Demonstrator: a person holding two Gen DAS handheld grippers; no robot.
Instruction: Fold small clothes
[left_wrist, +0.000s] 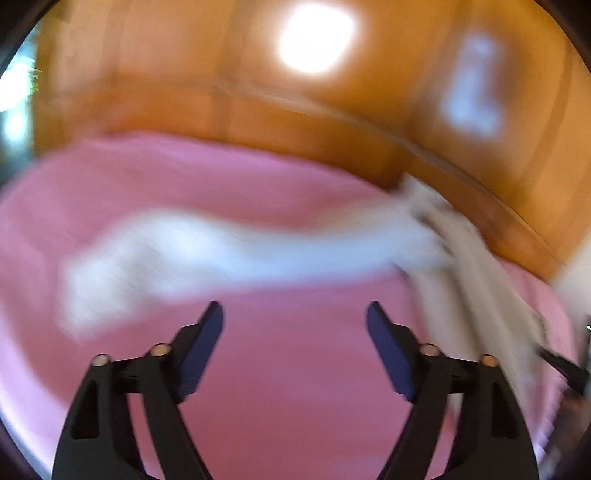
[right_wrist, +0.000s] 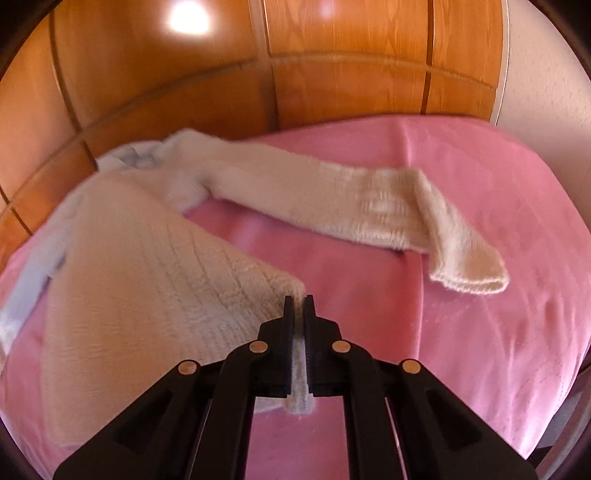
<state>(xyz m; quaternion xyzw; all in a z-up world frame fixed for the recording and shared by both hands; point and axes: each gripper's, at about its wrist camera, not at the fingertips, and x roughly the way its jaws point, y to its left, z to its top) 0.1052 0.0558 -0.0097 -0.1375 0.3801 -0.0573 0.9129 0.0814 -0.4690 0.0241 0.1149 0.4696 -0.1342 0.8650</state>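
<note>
A small cream knitted sweater (right_wrist: 147, 266) lies on a pink sheet (right_wrist: 480, 295). My right gripper (right_wrist: 298, 301) is shut on the sweater's hem corner, and knit shows between its fingers. One sleeve (right_wrist: 351, 203) stretches to the right with its cuff bent down. In the blurred left wrist view the sweater (left_wrist: 221, 251) appears as a white band across the sheet, with its body (left_wrist: 472, 280) running down at the right. My left gripper (left_wrist: 295, 314) is open and empty, just short of that band, over bare sheet (left_wrist: 288, 387).
Orange wooden wardrobe doors (right_wrist: 332, 74) stand right behind the pink surface. A pale wall (right_wrist: 546, 92) shows at the far right. The right gripper's black tip (left_wrist: 565, 369) shows at the right edge of the left wrist view.
</note>
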